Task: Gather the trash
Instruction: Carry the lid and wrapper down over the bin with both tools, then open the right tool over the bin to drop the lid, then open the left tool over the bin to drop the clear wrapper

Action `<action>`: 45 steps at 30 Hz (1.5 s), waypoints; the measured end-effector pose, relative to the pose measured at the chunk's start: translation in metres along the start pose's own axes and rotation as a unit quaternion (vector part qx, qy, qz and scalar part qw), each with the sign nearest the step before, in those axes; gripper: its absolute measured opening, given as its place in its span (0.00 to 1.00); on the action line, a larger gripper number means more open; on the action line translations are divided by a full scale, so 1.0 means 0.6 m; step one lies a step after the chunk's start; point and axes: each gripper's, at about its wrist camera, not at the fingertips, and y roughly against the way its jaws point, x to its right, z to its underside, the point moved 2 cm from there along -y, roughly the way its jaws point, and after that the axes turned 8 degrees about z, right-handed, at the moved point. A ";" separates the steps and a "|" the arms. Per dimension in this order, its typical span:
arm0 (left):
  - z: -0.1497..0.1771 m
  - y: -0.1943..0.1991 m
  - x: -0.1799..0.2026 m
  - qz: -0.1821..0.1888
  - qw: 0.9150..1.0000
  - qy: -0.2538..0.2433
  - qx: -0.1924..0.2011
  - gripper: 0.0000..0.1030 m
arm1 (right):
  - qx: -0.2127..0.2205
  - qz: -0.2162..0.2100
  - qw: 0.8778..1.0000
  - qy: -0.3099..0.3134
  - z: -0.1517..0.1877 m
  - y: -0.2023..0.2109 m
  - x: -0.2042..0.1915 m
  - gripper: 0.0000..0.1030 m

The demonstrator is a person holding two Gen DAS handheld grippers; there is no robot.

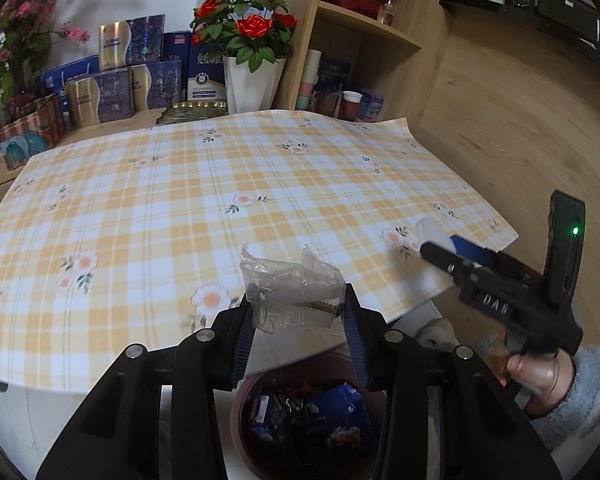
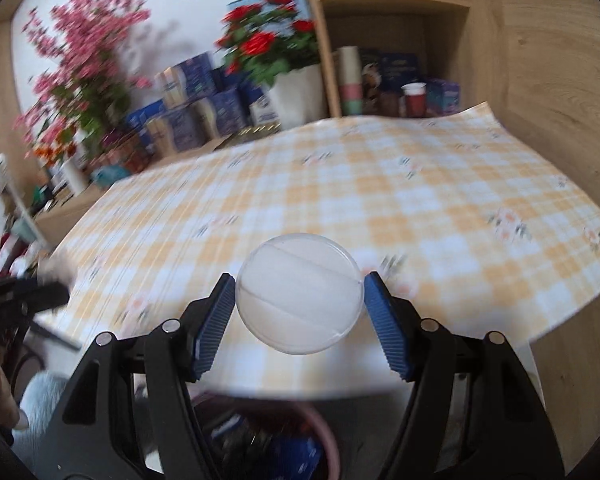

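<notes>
blurring bin under clamped lid

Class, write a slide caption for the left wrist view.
Left gripper holds a crumpled clear bag above a trash bin.

you can read the white letters "das" on the black right gripper, on its body near the hand. the boxes at the back have writing too, but it is too small and blurry to read.
</notes>
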 end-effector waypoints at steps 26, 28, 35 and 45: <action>0.143 0.066 -0.013 -0.020 0.998 0.055 0.018 0.40 | -0.142 -0.101 0.979 0.108 0.173 -0.031 -0.148 0.74; 0.145 0.064 -0.020 -0.021 0.998 0.063 0.017 0.40 | -0.140 -0.096 0.979 0.113 0.176 -0.029 -0.150 0.79; 0.150 0.055 -0.032 -0.022 0.996 0.081 0.006 0.40 | -0.062 -0.037 0.993 0.093 0.137 0.009 -0.117 0.92; 0.119 0.014 0.023 0.002 0.999 -0.029 -0.022 0.44 | 0.067 0.084 0.994 0.016 0.077 0.075 -0.009 0.94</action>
